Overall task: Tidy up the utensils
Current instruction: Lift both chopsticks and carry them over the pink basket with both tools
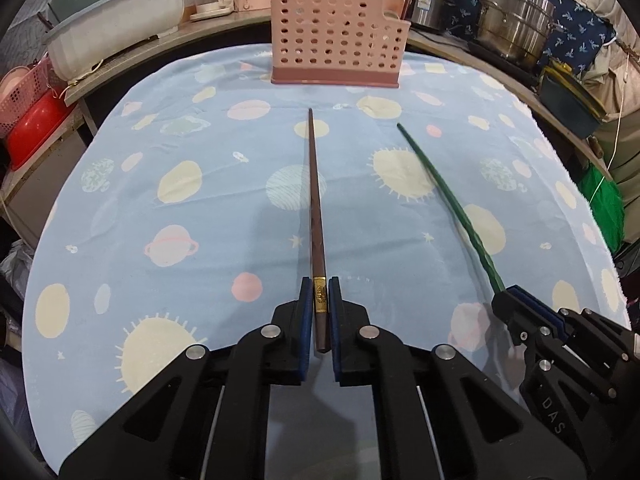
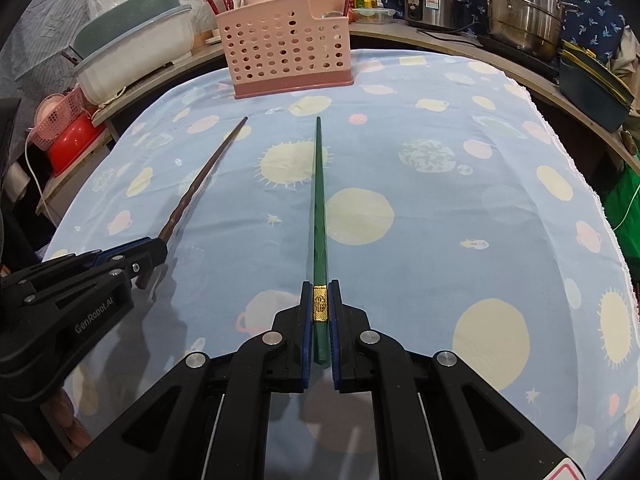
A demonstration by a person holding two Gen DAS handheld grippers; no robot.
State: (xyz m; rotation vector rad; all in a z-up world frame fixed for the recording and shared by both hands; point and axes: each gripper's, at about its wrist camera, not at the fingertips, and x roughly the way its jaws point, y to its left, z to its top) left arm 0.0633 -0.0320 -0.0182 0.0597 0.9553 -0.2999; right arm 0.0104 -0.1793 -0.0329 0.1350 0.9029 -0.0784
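1. Cluttered kitchen shelves ring a worktop (image 1: 192, 216) under planet-print cloth; pink holder (image 1: 336, 36) at 12 o'clock.
2. Left gripper (image 1: 320, 300): fingers clamp the brown chopstick (image 1: 316, 200) near its butt end.
3. Right gripper (image 2: 320, 300) likewise pinches the green chopstick (image 2: 319, 200), tips aimed holderward for slotting.

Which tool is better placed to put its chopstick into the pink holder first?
Probably the left tool: its brown chopstick points straight at the pink holder; the right tool's green chopstick points beside it.

- Right gripper (image 2: 320, 304) clamped on long green chopstick (image 2: 319, 200) at its gold band.
- Left gripper (image 2: 154, 250) grips brown chopstick (image 2: 204, 178).
- Pink perforated plastic utensil holder (image 2: 286, 46) behind on space-print blue tablecloth (image 2: 440, 208).
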